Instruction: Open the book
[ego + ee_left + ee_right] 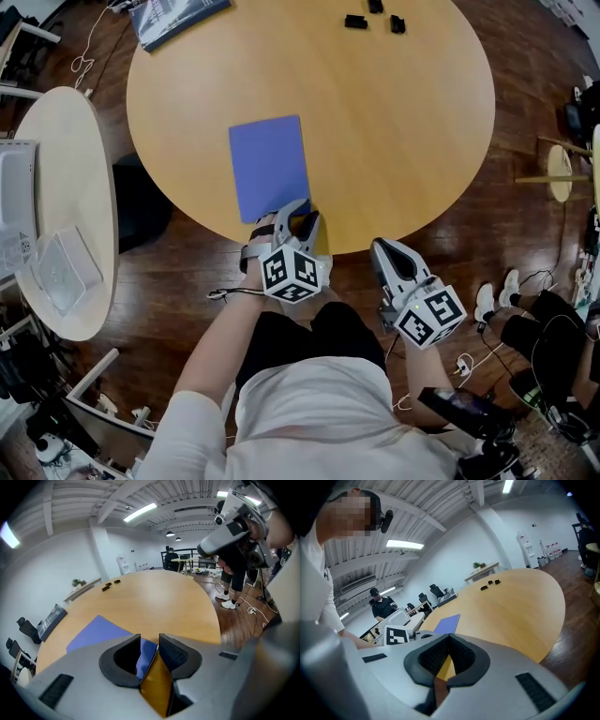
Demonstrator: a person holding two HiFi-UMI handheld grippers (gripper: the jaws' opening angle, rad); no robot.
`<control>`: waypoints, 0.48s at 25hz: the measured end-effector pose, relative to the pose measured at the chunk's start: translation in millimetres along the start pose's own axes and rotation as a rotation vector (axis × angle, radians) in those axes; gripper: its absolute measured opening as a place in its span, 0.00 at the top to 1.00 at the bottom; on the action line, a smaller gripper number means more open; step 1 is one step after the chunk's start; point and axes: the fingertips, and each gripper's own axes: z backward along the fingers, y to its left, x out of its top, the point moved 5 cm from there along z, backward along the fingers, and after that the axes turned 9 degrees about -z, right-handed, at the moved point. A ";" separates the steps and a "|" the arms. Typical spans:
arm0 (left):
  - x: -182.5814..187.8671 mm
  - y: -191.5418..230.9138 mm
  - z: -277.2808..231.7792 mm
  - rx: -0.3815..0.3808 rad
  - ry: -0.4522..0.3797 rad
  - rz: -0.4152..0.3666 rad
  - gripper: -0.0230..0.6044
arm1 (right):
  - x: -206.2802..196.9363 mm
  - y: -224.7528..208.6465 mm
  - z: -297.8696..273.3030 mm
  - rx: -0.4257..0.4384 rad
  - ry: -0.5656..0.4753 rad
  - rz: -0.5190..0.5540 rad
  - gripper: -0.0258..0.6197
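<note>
book [269, 167] closed, flat at table [403, 141] near edge. left gripper [298, 215] spread over its nr corner, unpinched; right gripper [386, 251] clenched, empty. risk: whole book gripped vs cover only, dragged off edge.

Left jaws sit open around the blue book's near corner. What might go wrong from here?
1. The left gripper straddles the blue book at its corner, so closing may pinch every page, lifting it instead of opening it.
2. The book lies near the edge of the table and the right gripper hangs off the table, so a tug might slide it off.
</note>
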 end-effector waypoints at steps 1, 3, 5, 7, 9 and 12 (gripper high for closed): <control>-1.0 -0.3 -0.7 -0.002 0.000 0.002 0.77 | -0.5 -1.5 -0.1 -0.001 0.002 -0.002 0.97; -2.2 -1.1 -1.5 -0.011 -0.003 0.021 0.78 | -1.1 -4.3 -0.1 -0.004 0.005 -0.005 0.97; -1.6 -0.9 -1.5 -0.023 -0.010 0.052 0.79 | -0.7 -6.5 -0.2 -0.005 0.004 -0.009 0.97; 0.0 0.0 -0.7 -0.031 -0.014 0.073 0.79 | 0.0 -7.3 -0.6 -0.002 0.004 -0.011 0.97; 0.4 0.8 -0.6 -0.037 -0.013 0.084 0.80 | 0.6 -6.9 -1.5 0.001 0.008 -0.008 0.97; -2.1 0.8 -1.4 -0.043 -0.010 0.090 0.80 | -0.7 -5.4 -3.3 0.006 0.014 -0.007 0.97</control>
